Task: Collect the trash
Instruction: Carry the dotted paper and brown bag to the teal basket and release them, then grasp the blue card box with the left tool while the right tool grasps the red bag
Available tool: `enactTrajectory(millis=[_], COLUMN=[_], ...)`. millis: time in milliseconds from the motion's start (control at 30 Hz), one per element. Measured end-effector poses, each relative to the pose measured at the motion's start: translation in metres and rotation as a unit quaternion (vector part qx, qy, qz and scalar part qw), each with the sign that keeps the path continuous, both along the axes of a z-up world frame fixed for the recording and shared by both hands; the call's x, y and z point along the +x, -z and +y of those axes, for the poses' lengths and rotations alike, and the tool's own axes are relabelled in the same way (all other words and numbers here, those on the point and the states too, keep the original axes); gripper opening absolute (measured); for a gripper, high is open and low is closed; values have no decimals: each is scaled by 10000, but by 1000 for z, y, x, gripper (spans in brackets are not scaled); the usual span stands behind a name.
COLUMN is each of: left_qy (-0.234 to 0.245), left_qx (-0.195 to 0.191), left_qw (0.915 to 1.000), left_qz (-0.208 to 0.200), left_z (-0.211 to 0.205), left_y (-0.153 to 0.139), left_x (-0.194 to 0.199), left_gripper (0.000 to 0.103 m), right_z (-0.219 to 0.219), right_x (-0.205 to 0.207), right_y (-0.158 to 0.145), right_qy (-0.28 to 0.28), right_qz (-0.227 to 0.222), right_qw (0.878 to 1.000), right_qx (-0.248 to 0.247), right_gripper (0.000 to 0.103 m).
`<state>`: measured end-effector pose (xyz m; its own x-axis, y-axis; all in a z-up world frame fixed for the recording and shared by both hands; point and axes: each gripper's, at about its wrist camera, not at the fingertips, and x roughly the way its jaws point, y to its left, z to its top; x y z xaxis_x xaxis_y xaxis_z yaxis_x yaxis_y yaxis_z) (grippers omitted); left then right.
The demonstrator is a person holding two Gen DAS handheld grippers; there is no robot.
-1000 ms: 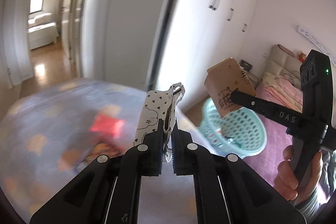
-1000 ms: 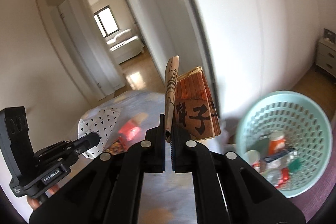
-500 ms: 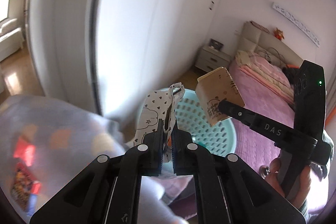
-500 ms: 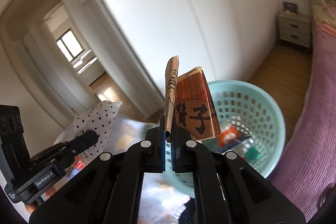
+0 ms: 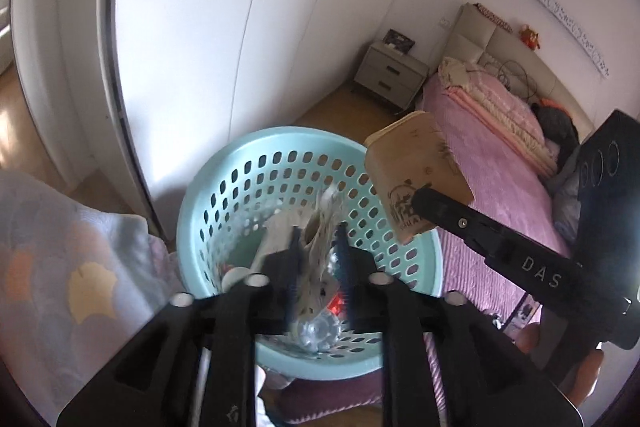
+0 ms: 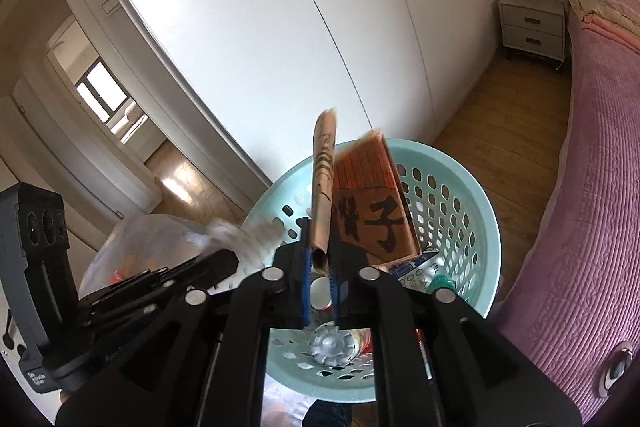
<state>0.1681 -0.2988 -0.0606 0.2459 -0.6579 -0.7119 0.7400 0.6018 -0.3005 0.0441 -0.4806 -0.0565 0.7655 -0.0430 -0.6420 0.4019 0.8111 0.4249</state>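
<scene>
Over the mint-green laundry basket (image 5: 224, 187) now, both grippers tipped down toward its mouth. Left gripper (image 5: 318, 247) just been opening: jaws parted narrowly, pads clear of the spotted paper wrapper (image 5: 316, 259), which blurs between the fingers, seemingly dropping toward the trash below. Released here, presumably, because the basket's opening sits straight beyond the fingertips, so nothing should land outside.

Right gripper (image 6: 319, 265) nearly closed, pinching the folded edge of the brown carton (image 6: 372, 215); carton standing up past the fingertips, above the basket's far half. Held by that thin flap, likely because the body is too wide for the jaws.

Inside the basket: a clear bottle's base (image 6: 332, 343) under the fingers, other bits of packaging alongside.

Room to move: white wardrobe doors (image 6: 260, 47) beyond the fingertips, behind the basket's far rim. Pink bed (image 6: 580, 207) to the right of the right fingers, near the basket wall. Patterned blanket (image 5: 60, 259) to the left of the left fingers. Tight sideways, then; open space mostly upward. Grippers close beside each other, so care needed not to knock the carton.
</scene>
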Motion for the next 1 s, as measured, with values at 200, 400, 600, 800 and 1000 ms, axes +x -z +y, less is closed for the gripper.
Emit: enactTrajectory(millis=[200,400,600,800,1000], left_qy=[-78,-89,-391,-975,-1673], left_qx=[-5,-128,-346,-566,-534], left_qw=[9994,9978,9957,9903,9809], left_qz=[-345,-643,-768,-817,-831], left_z=[4,27,67,123,199], left_y=[-9,-24,-37,-54,-55], left_x=[-13,-30,-38,-34,-27], left_gripper=[60,67,67,72,78], right_z=[-7,1,24,56,99], right_x=[6,0,1,12,37], right_y=[9,3,-9,-15,-11], right_qy=[147,46,-249,-591,-1053], right_qz=[125,25,-188,-288,-212], right_qw=[9998,10000,9995,9978,9942], right_qx=[32,80,40,-19,-60], right_gripper=[46,46,61,65,65])
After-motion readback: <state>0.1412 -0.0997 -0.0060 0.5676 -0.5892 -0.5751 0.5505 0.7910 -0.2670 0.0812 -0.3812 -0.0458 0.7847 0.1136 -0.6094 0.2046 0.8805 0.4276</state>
